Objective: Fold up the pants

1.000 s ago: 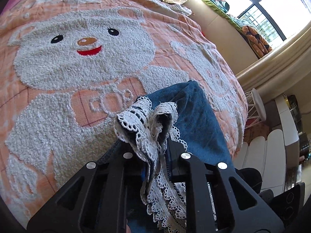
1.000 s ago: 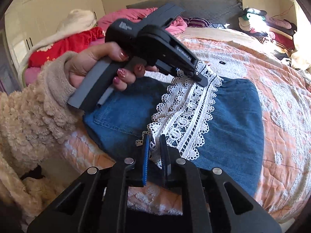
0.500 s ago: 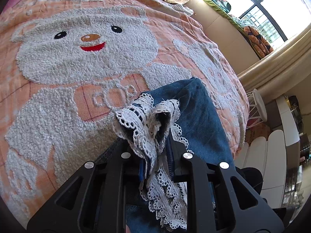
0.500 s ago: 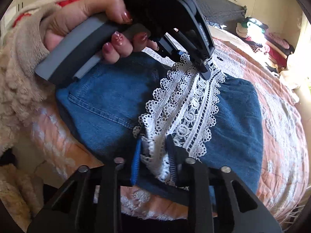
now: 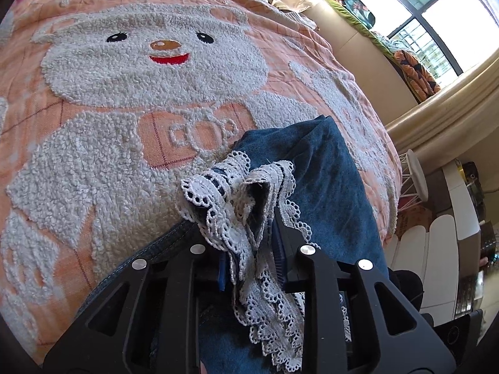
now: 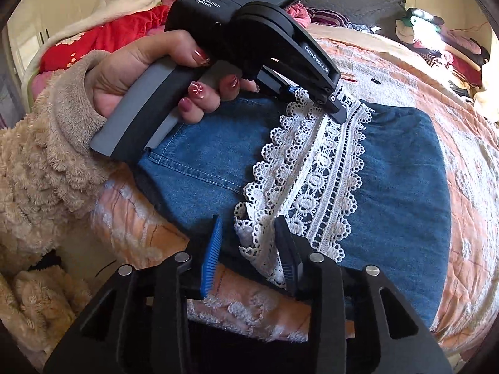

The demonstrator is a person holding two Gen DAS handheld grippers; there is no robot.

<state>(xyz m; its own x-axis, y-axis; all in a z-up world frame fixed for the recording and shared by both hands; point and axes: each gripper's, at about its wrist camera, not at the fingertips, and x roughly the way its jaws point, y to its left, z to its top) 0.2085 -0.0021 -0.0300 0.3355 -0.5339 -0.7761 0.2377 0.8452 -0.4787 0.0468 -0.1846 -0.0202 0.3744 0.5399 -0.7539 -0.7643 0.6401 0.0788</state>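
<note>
Blue denim pants (image 6: 202, 168) with a white lace hem (image 6: 327, 171) lie folded on the orange snowman blanket (image 5: 124, 93), near the bed's edge. My left gripper (image 5: 246, 233) pinches a raised bunch of that lace hem (image 5: 218, 187) against the denim (image 5: 327, 187); its jaws are opening and the bunch still fills the gap. From the right wrist view, a hand (image 6: 131, 71) holds the left gripper (image 6: 315, 99) at the far end of the lace. My right gripper (image 6: 248, 221) sits at the near lace end, jaws opening, its left pad clear of the lace.
A fluffy beige sleeve (image 6: 46, 155) fills the left. Red and pink bedding (image 6: 103, 34) is piled at the headboard, with more clothes (image 6: 436, 31) at the far right. Beyond the bed's edge stand a white wire stool (image 5: 416, 180) and a window (image 5: 436, 6).
The right jaws have spread apart and let go of the near lace end. The left jaws have widened slightly around the lace bunch, and the left gripper has shifted a little.
</note>
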